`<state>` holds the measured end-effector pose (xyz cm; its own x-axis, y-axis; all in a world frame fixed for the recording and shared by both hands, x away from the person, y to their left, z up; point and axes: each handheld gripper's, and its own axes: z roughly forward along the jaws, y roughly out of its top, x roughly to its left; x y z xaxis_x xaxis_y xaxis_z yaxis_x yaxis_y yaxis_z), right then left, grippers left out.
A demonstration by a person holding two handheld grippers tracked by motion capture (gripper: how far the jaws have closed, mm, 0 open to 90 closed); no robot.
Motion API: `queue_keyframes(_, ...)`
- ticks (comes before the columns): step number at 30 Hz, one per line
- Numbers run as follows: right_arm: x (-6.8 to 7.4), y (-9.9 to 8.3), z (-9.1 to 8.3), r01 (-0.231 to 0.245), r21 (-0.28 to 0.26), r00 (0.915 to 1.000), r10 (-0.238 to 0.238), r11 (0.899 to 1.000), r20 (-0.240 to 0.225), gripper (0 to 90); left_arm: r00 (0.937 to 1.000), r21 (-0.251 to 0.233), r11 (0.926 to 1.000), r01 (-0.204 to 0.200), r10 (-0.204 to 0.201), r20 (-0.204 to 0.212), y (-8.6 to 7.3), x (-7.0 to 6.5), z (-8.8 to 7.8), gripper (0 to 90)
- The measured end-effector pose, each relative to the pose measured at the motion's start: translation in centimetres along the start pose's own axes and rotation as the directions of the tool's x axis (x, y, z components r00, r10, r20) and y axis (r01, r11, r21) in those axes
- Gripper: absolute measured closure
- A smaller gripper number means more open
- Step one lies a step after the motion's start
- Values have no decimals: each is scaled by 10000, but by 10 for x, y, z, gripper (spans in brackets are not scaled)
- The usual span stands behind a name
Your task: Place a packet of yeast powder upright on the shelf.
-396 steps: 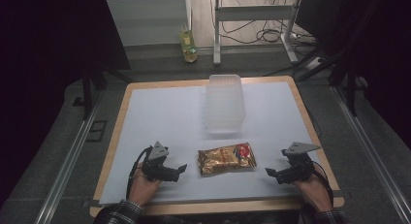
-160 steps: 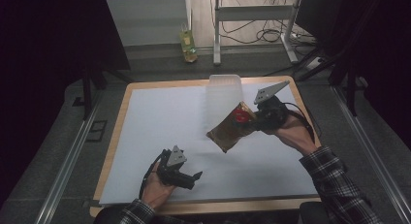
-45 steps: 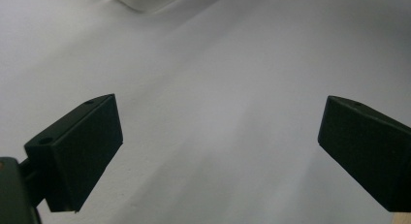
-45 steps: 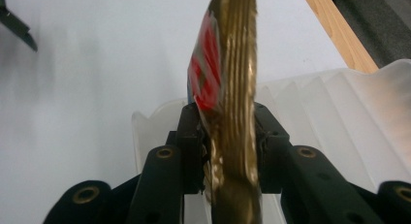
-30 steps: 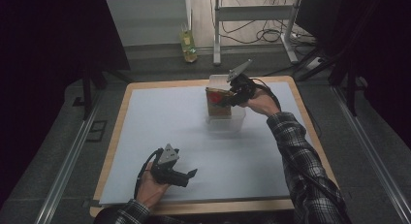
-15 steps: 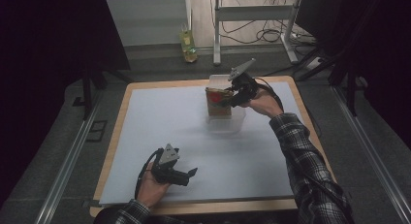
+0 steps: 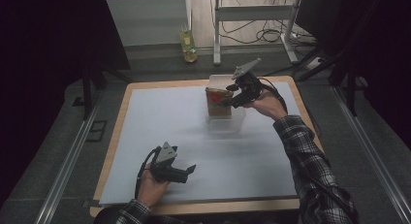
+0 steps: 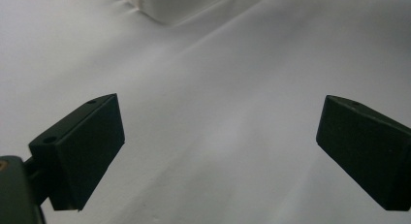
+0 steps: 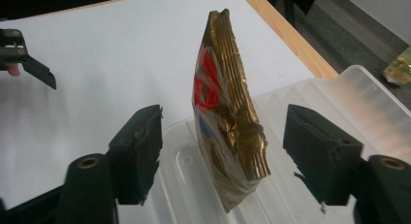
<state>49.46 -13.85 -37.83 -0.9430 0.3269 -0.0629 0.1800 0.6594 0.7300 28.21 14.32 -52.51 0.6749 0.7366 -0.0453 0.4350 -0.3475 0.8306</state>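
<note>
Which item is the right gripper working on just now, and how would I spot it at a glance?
Find the white-covered table, then the clear plastic tub near its far edge. Standing on end inside the tub, between the open jaws of the right gripper, is a crinkled gold snack packet. Its shiny foil and red print mark it out against the pale sheet and tub.

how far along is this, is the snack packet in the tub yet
Nearly done. The gold snack packet stands on end inside the clear plastic tub, off the white table. The right gripper is open, its fingers apart on either side of the packet and not touching it. Left to do: draw that gripper away. The left gripper is open over the bare table.
</note>
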Motion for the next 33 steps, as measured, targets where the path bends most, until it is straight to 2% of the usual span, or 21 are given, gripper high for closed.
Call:
queue_keyframes(4,2,-2,-6,-252,-155,9996,254,9996,132,286,9999,-34,10000,87,-88,-114,1,0,-1,17)
queue_keyframes(13,7,-10,-20,-609,-395,9972,625,9974,406,198,9998,5,9999,152,-152,-113,1,-1,-2,12)
queue_keyframes(20,15,-16,-22,-513,-432,9970,537,9977,559,182,9999,-61,9999,108,-109,-57,2,-3,-2,11)
queue_keyframes(25,19,-19,-24,-577,-516,9969,603,9970,506,169,10000,-76,10000,57,-57,-39,2,-3,-2,10)
queue_keyframes(33,27,-27,-28,-651,-597,9960,686,9961,579,149,9998,71,10000,39,-38,-174,2,-3,-2,4)
